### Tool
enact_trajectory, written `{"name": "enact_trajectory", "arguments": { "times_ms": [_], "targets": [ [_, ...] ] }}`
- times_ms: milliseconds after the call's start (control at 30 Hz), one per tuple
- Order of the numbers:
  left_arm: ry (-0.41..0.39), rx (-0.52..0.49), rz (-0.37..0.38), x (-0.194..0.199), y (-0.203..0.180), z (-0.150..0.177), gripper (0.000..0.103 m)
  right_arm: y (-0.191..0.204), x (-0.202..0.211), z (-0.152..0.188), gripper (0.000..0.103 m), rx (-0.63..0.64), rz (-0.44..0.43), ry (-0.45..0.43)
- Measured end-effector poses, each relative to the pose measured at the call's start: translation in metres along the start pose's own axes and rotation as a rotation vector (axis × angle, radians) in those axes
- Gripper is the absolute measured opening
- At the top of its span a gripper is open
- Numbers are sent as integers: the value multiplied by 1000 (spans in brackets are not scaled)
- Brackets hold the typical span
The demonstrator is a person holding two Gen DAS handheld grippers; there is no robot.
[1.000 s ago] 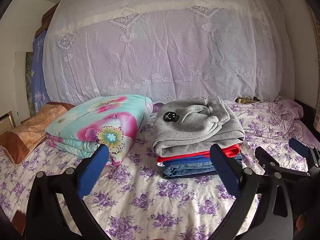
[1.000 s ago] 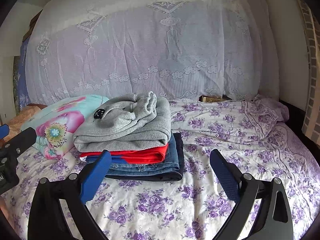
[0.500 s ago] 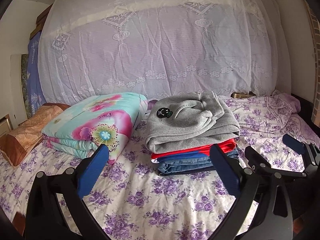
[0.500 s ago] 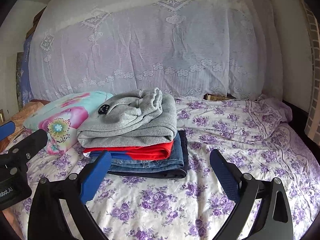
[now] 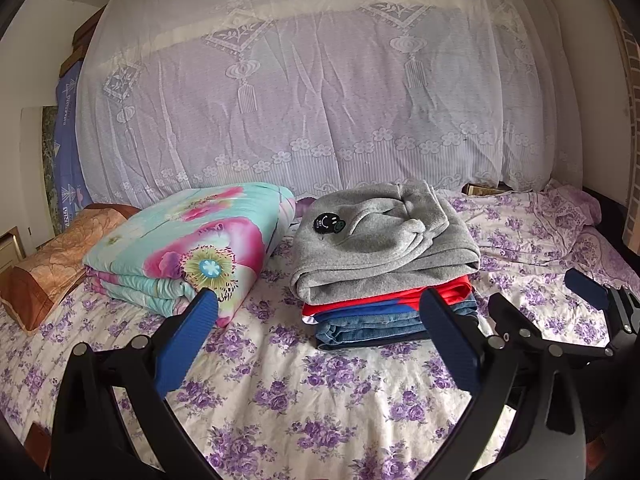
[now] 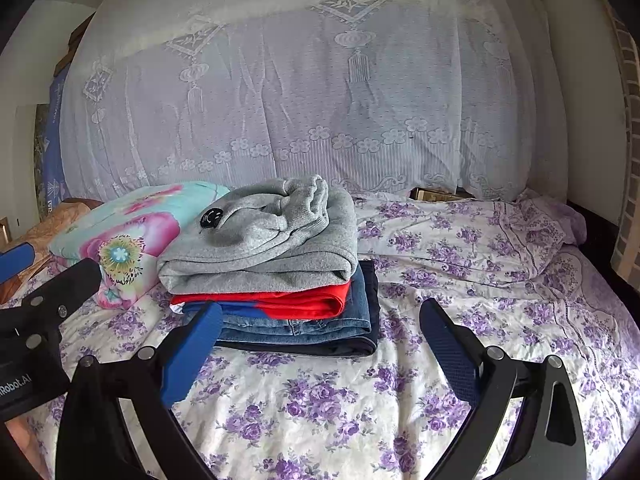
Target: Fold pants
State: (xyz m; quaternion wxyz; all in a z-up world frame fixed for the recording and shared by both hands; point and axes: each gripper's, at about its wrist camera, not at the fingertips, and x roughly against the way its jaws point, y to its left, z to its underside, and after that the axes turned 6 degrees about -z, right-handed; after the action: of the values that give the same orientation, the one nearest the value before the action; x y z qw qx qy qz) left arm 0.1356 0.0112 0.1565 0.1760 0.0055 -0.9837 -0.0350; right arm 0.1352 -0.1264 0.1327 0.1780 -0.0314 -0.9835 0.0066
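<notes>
Both the left gripper [image 5: 318, 308] and the right gripper [image 6: 320, 312] are hovering wide open and empty before the folded stack [image 6: 280, 280], grey pants [image 5: 380, 240] lying on top; folding seems finished, perhaps next needing another garment

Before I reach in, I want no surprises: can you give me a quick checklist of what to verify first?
1. Left gripper open and holding nothing: ok.
2. Right gripper open and holding nothing: ok.
3. Folded grey fleece garment with a round black patch sits on top of the pile, over the folded red garment and folded blue jeans: ok.
4. Pile stands straight, with nothing sliding off: ok.
5. Bare purple-flowered bedsheet beside the pile for spreading out pants: ok.
6. Which item in the pile needs folding next: cannot tell, all look already folded.
</notes>
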Motion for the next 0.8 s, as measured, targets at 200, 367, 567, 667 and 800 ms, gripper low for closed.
{"name": "enact_trajectory", "arguments": {
  "times_ms": [200, 367, 567, 667, 800],
  "targets": [
    [1, 2, -1, 0, 0, 0, 98, 2, 1, 0, 99, 3, -3, -2],
    [2, 2, -2, 0, 1, 1, 98, 3, 1, 0, 99, 2, -4, -1],
    [-2, -2, -9, 1, 0, 3, 98, 3, 1, 0, 99, 2, -6, -1],
    [-1, -2, -9, 1, 0, 3, 98, 4, 1, 1, 99, 5, -7, 0],
    [-1, -2, -10, 2, 0, 3, 98, 5, 1, 0, 99, 4, -8, 0]
  ]
}}
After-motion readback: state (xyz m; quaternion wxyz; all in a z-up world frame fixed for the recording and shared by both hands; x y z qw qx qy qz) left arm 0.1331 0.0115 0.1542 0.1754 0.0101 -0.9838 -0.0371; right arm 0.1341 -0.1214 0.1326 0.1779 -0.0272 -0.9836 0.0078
